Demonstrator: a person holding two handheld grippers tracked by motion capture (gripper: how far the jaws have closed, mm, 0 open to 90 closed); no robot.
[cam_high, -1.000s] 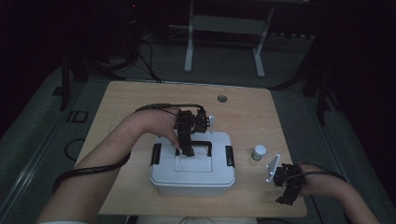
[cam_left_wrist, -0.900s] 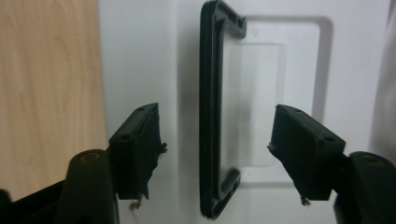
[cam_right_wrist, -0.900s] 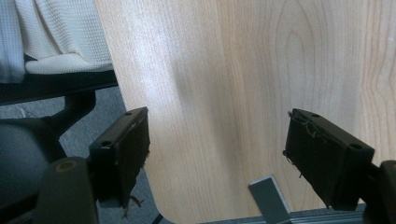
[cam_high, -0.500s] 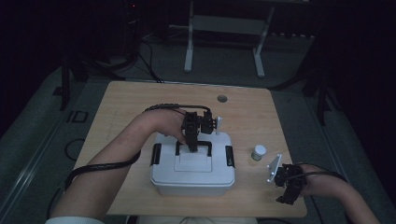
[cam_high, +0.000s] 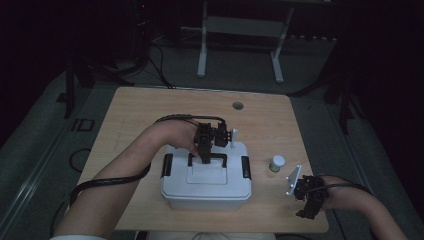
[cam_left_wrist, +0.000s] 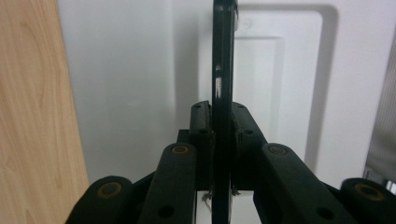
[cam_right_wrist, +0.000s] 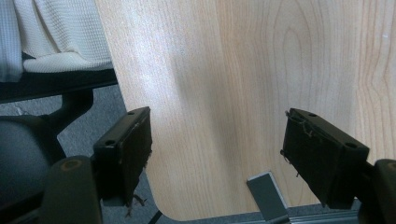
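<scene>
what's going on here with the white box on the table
A person works at a wooden table with a gripper in each hand. The left gripper has just been closing and now clamps the black handle on the lid of the white box, whose black side latches look shut. The right gripper rests open near the table's right front corner, holding nothing. A small white-capped jar stands untouched between it and the box.

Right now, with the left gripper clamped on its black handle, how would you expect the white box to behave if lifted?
The white box looks like rigid plastic, so it should hold its shape. The left gripper is shut on the black handle near mid-lid, so it would probably hang fairly level. The handle seems hinged, so some swing is likely. Weight is uncertain, as the contents are hidden.
</scene>
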